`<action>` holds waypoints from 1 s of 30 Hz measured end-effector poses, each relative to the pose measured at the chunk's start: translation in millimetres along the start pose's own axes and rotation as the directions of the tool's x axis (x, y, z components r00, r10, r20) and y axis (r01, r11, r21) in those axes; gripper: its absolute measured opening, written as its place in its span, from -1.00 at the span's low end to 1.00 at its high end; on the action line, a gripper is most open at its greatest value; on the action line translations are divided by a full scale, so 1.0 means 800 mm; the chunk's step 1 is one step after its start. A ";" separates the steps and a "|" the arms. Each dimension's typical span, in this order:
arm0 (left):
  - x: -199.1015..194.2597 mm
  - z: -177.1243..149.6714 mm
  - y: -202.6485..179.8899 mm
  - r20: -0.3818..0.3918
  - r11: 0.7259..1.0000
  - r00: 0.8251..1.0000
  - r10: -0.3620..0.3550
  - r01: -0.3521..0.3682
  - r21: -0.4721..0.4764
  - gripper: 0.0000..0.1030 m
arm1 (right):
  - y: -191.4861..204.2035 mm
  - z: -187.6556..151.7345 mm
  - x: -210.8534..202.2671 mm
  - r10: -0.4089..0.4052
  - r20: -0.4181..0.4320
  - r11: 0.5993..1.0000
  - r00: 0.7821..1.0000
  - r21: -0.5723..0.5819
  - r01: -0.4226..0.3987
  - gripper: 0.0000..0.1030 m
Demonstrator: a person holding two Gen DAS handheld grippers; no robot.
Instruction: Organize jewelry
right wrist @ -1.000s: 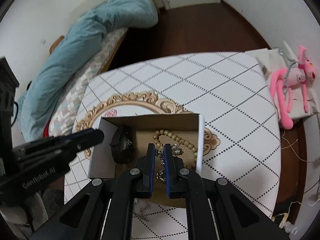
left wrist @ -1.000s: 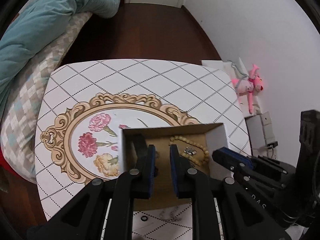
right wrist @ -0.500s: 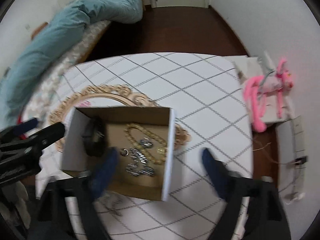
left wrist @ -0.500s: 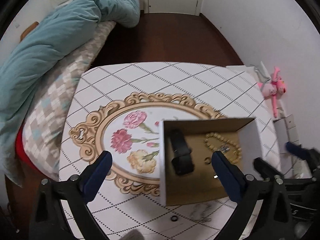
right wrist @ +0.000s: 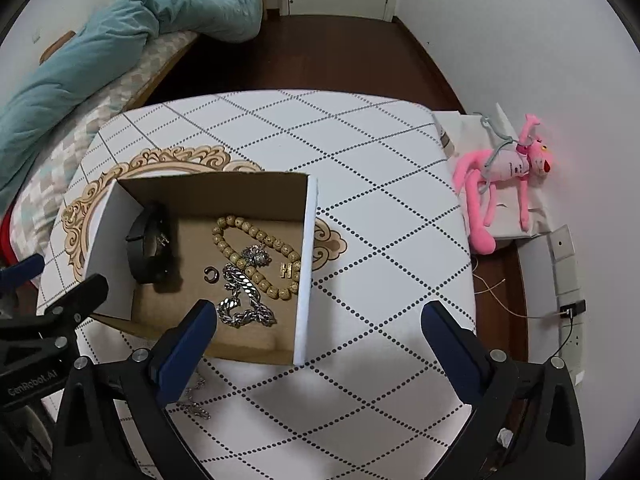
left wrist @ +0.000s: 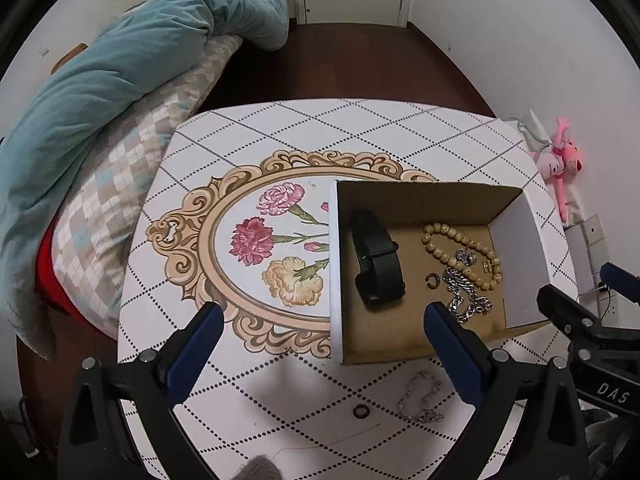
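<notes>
Cardboard box (left wrist: 416, 204): ahead of both my grippers, holding jewelry.
Left gripper (left wrist: 320, 334): raised above table, jaws wide, empty.
Right gripper (right wrist: 318, 330): likewise raised, wide, empty.

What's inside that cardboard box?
In the box: a black band, a bead bracelet, a silver chain, a small ring and a gold clasp. The near wall hides nothing obvious.

Both wrist cameras look steeply down from above the near edge of the white diamond-patterned worktop (left wrist: 360, 136), facing the far door; the left view sits leftward, the right rightward, sharing the open brown cardboard box (left wrist: 416, 200) (right wrist: 216, 188)
</notes>
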State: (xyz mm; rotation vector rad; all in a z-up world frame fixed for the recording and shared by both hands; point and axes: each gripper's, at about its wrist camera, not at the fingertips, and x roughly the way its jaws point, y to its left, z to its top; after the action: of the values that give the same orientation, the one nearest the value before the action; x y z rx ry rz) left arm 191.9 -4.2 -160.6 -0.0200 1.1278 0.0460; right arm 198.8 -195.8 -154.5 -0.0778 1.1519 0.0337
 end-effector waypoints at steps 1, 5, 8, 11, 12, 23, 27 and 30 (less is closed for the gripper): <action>-0.006 -0.002 0.000 0.012 1.000 1.000 -0.004 0.004 -0.003 0.98 | -0.001 -0.002 -0.006 0.001 0.012 1.000 1.000 0.005 -0.001 1.00; -0.032 -0.009 0.000 0.065 1.000 0.998 -0.001 0.001 -0.011 0.98 | -0.007 -0.010 -0.030 -0.003 0.057 1.000 0.998 0.020 0.001 1.00; -0.056 -0.016 -0.003 0.116 1.000 0.993 0.020 -0.019 -0.008 0.98 | -0.010 -0.019 -0.048 -0.010 0.092 1.000 0.996 0.030 0.008 1.00; -0.075 -0.020 -0.004 0.147 1.000 0.989 0.019 -0.017 -0.009 0.98 | -0.013 -0.026 -0.071 -0.022 0.136 0.999 0.990 0.043 0.017 1.00; -0.081 -0.021 -0.004 0.155 1.000 0.988 0.017 -0.016 -0.009 0.98 | -0.013 -0.027 -0.077 -0.022 0.146 0.999 0.989 0.046 0.016 1.00; -0.141 -0.029 -0.007 0.232 1.000 0.973 -0.018 0.021 -0.010 0.98 | -0.020 -0.040 -0.156 -0.037 0.275 0.996 0.961 0.091 0.012 1.00; -0.151 -0.030 -0.008 0.244 1.000 0.970 -0.019 0.023 -0.014 0.98 | -0.021 -0.046 -0.170 -0.030 0.291 0.995 0.956 0.104 -0.001 1.00; -0.143 -0.031 -0.006 0.224 1.000 0.974 0.009 -0.004 -0.022 0.98 | -0.024 -0.051 -0.168 -0.014 0.275 0.993 0.961 0.115 -0.019 1.00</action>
State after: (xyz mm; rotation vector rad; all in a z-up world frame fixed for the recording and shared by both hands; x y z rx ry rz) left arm 120.6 -13.1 -67.6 -0.0295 0.9010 0.0652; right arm 108.2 -216.1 -47.3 0.0316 0.8725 -0.0204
